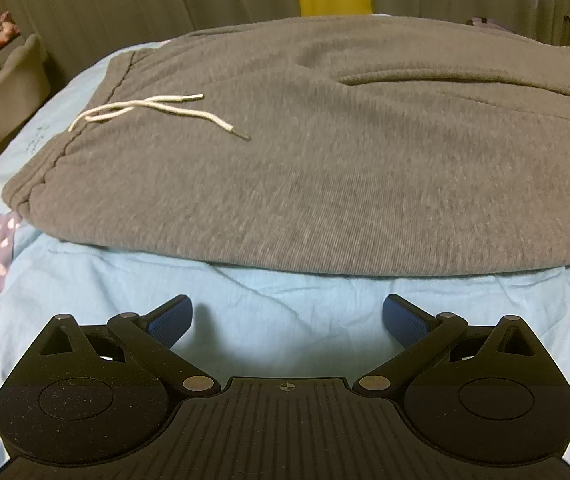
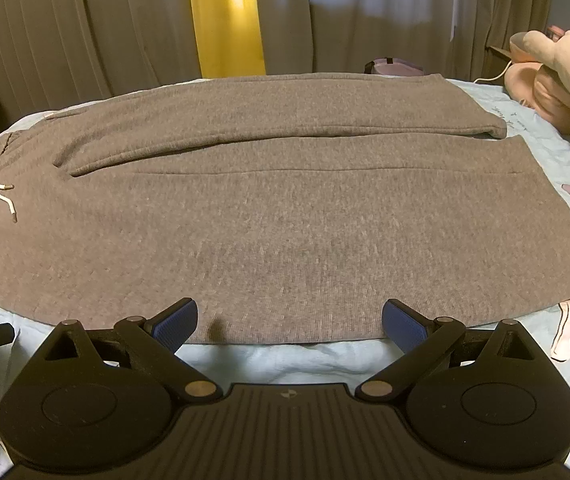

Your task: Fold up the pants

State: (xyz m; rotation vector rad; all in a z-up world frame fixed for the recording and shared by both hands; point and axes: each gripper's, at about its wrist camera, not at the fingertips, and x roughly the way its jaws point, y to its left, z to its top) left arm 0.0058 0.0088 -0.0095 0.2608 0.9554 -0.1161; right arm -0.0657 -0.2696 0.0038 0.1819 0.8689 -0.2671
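The left gripper (image 1: 287, 320) hovers low over the light blue bedsheet (image 1: 269, 296), fingers spread apart, holding nothing. The right gripper (image 2: 289, 322) is likewise spread wide and holding nothing, its blue pads (image 2: 175, 324) at the near hem. The grey pants (image 2: 269, 216) lie flat at 12 o'clock, cut off leftward. Their white drawstring (image 1: 157, 110) sits at 10 o'clock.

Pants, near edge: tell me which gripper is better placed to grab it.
Right. The right gripper has open jaws at the pants' near edge; the left gripper, also open, sits back over blue sheet.
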